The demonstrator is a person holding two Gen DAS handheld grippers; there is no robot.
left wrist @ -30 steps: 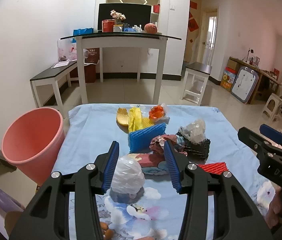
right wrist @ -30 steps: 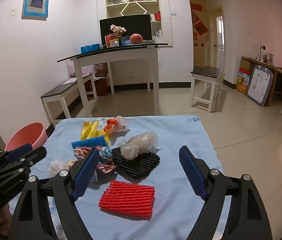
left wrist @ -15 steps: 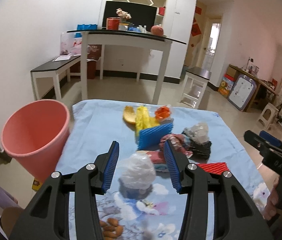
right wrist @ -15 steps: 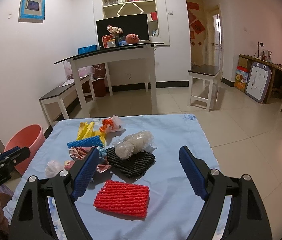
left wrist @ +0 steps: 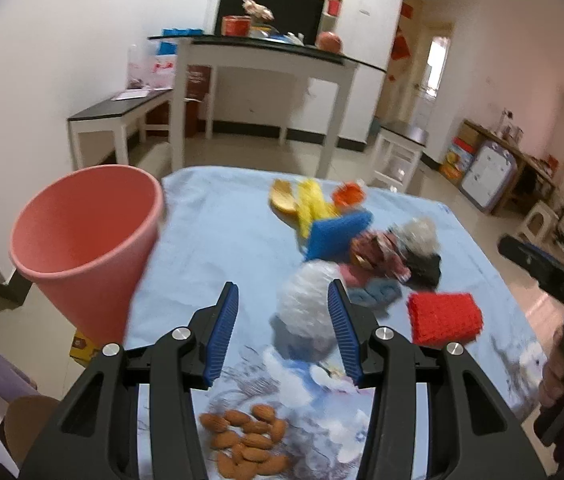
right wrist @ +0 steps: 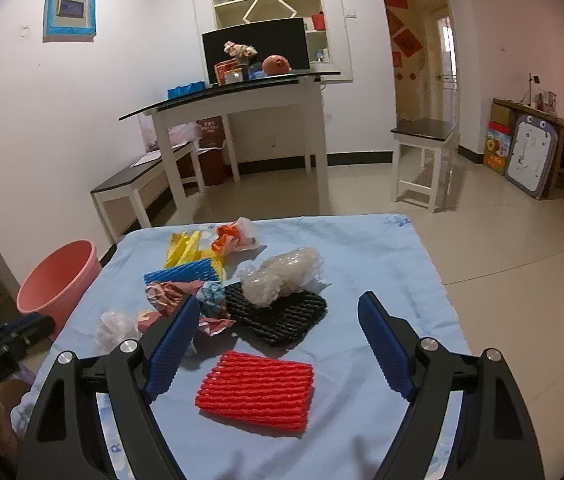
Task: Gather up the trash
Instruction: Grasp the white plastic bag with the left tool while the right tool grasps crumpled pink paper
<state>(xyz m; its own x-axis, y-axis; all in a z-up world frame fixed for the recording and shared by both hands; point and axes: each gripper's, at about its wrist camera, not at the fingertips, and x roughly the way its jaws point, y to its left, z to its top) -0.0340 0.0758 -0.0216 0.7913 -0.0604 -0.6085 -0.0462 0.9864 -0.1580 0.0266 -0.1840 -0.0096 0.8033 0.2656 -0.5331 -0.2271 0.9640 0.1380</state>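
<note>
My left gripper (left wrist: 282, 332) is open above the blue cloth of the table (left wrist: 217, 240). A crumpled white plastic wad (left wrist: 310, 304) lies on the cloth by its right finger, outside a grip. The pink bin (left wrist: 81, 248) stands to the left of the table. My right gripper (right wrist: 277, 348) is open and empty above a red foam net (right wrist: 257, 392). Beyond it lie a black foam net (right wrist: 282, 316), a clear plastic wad (right wrist: 282, 272), crumpled wrappers (right wrist: 177, 296), a blue foam net (right wrist: 181, 276), yellow peels (right wrist: 183, 248) and an orange wrapper (right wrist: 229, 238).
A pile of almonds (left wrist: 245, 440) lies on the cloth under my left gripper. A white high table (right wrist: 241, 120), a low bench (right wrist: 141, 184) and a stool (right wrist: 422, 160) stand on the tiled floor behind. The pink bin also shows in the right wrist view (right wrist: 57, 280).
My left gripper has swung left toward the pink bin and pulled back; the white wad, once between its fingers, now sits by the right finger. The right gripper has barely moved.
</note>
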